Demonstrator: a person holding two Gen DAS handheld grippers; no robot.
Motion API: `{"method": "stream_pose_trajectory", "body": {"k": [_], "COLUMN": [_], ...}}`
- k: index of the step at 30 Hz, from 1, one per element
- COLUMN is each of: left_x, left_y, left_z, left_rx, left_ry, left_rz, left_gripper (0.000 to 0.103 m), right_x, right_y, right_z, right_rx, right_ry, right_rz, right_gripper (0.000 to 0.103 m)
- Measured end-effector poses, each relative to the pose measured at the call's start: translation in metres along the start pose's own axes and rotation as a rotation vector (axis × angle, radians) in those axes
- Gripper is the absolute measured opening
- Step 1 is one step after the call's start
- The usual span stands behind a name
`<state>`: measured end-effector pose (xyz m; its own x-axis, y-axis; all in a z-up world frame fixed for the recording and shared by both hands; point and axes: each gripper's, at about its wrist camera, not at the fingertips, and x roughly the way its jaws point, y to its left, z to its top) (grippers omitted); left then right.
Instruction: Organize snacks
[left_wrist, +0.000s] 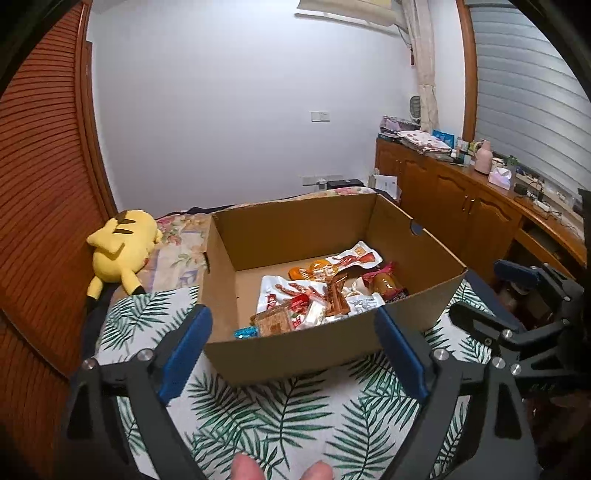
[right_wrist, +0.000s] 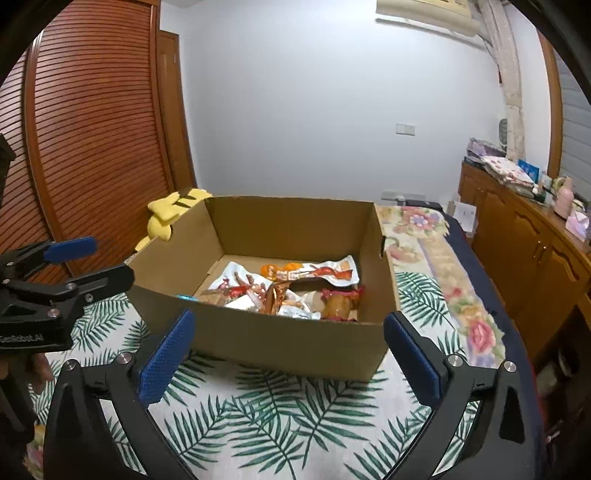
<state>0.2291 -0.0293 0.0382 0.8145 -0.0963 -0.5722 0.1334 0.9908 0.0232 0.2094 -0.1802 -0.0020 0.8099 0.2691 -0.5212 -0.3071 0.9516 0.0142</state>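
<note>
One cardboard box (left_wrist: 295, 354) sits on the bed's leaf-print cloth (left_wrist: 280, 417), holding a heap of snack packets (left_wrist: 314, 291). Two grippers, left gripper (left_wrist: 293, 341) and right gripper (right_wrist: 291, 350), gape empty before it; one yellow plush toy (left_wrist: 122, 247) lies beside.

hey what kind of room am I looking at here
Most likely a bedroom: the cardboard box of snacks sits on a bed with a leaf-print cover, a yellow plush toy lies beside it, and a louvered wardrobe stands behind.

Both grippers, left gripper (left_wrist: 293, 347) and right gripper (right_wrist: 288, 354), have black frames, silver screws, blue textured jaws.
</note>
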Motion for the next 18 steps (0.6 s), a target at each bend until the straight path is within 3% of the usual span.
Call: {"method": "stream_pose_trajectory", "body": {"k": [4, 11, 18], "left_x": [-0.013, -0.029, -0.058], "left_y": [-0.003, -0.009, -0.014], "left_z": [-0.007, -0.022, -0.037], "left_rx": [0.003, -0.007, -0.013], "left_ry": [-0.011, -0.015, -0.074], "left_rz": [0.045, 0.04, 0.061], "left_gripper": [0.09, 0.09, 0.091], "right_x": [-0.011, -0.03, -0.05], "right_y": [0.0, 0.002, 0.007], "right_z": [-0.004, -0.011, -0.021], "right_rx": [0.011, 0.017, 0.021], "right_ry": [-0.008, -0.021, -0.036], "right_rz": [-0.017, -0.033, -0.042], "right_gripper": [0.103, 0.103, 0.103]}}
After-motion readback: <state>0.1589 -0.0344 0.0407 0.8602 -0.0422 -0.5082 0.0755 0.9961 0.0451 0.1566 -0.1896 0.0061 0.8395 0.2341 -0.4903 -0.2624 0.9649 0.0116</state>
